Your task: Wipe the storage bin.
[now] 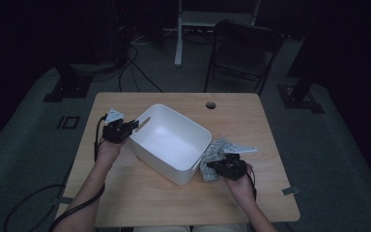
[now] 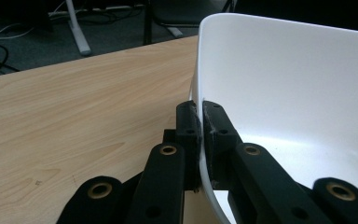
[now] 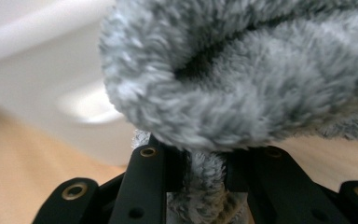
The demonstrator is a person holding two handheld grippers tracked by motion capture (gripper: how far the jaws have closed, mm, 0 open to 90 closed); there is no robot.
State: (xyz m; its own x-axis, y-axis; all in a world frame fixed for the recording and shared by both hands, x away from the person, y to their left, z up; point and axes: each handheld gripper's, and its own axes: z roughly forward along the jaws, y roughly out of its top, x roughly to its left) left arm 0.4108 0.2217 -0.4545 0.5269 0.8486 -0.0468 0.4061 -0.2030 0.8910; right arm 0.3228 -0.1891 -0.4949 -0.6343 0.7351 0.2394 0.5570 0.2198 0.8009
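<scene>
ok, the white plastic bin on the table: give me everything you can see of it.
The white plastic bin is a smooth, glossy rectangular tub with rounded corners and a handle slot in its end wall. It sits upright and empty, skewed on the light wooden table. The left gripper is clamped on its rim. A fluffy grey cloth, held in the right gripper, lies against its right side.

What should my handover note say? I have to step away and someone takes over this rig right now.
Left gripper: shut on the white bin's rim, one jaw inside, one outside.
Right gripper: shut on the grey fluffy cloth, right of the bin on the wooden table.
Done: bin steadied, cloth gripped.
Left: probably move the cloth into the bin, which looks empty.
</scene>
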